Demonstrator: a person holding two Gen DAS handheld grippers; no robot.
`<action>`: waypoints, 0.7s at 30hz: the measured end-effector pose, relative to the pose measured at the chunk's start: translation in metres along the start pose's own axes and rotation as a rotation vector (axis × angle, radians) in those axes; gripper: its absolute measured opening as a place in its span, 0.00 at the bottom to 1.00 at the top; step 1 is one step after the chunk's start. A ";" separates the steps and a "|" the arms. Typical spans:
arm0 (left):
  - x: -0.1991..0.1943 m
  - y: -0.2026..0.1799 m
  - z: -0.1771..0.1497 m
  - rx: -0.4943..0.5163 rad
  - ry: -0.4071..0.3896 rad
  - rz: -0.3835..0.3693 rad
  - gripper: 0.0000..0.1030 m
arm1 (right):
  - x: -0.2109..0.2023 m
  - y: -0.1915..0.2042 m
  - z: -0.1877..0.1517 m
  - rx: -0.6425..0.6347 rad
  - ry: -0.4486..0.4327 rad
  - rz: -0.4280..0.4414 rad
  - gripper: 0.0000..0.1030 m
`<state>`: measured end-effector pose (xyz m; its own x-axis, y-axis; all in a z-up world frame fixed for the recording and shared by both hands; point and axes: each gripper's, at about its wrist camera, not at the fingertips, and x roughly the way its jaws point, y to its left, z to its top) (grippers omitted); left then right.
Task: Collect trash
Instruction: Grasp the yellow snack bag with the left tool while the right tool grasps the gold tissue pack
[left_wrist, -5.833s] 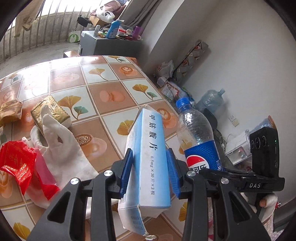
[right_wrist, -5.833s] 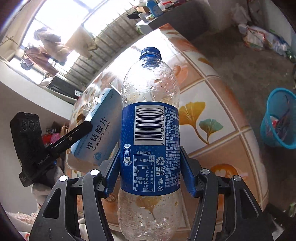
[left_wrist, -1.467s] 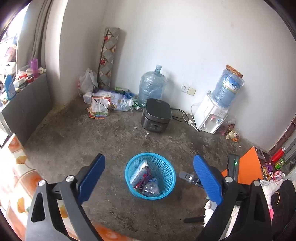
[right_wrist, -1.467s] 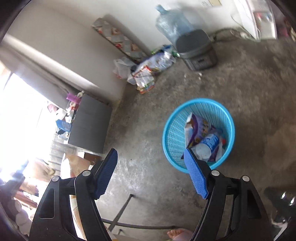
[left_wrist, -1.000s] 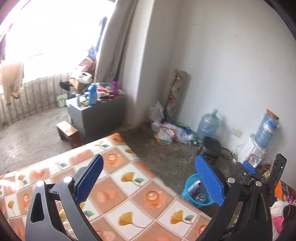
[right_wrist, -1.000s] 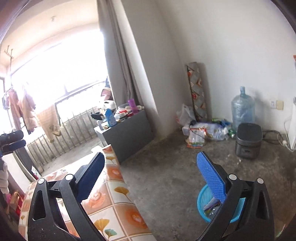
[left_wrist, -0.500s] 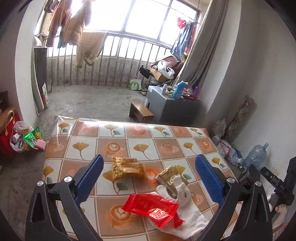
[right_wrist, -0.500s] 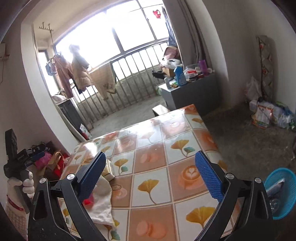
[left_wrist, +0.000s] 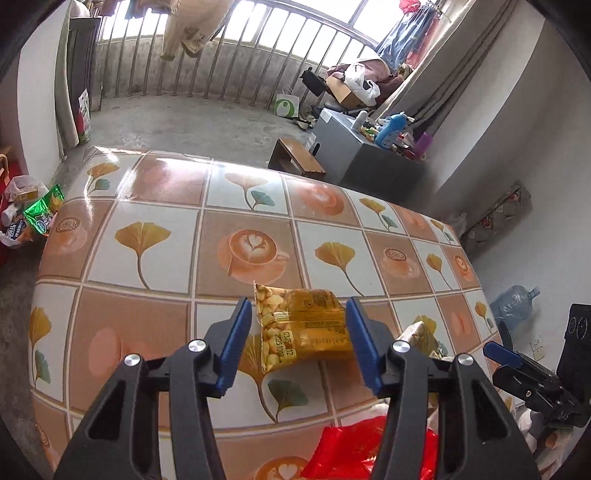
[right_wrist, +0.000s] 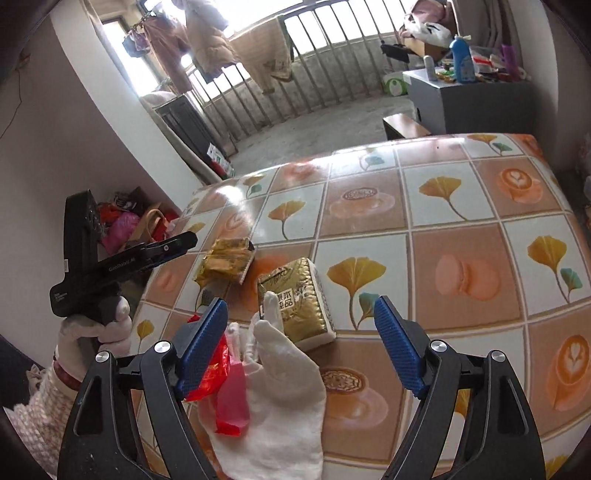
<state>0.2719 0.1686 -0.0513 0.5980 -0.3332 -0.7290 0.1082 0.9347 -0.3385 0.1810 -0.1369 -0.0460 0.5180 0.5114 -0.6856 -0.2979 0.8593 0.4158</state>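
While its jaws have just been closing, the left gripper straddles a yellow snack bag stamped "03", unpinched, near the table's near edge. Right gripper, also narrowing, gapes over a white glove and gold pack.

The crumpled red plastic wrapper ran off the left wrist picture's bottom edge, partly behind a black claw arm. The limp white cloth glove covered part of the red wrapper and a corner of the gold foil packet, whose print was too small to read.
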 end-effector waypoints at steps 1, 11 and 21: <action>0.010 0.002 0.001 0.006 0.014 0.005 0.42 | 0.011 0.004 0.005 -0.011 0.021 0.012 0.75; 0.033 -0.008 -0.019 0.036 0.048 -0.055 0.22 | 0.050 0.005 0.006 -0.056 0.152 0.000 0.48; 0.021 -0.043 -0.065 -0.048 0.059 -0.183 0.21 | 0.004 -0.020 -0.022 -0.015 0.132 -0.040 0.47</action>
<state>0.2280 0.1129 -0.0909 0.5242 -0.5048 -0.6858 0.1721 0.8516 -0.4952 0.1716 -0.1517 -0.0706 0.4200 0.4727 -0.7747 -0.2916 0.8787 0.3780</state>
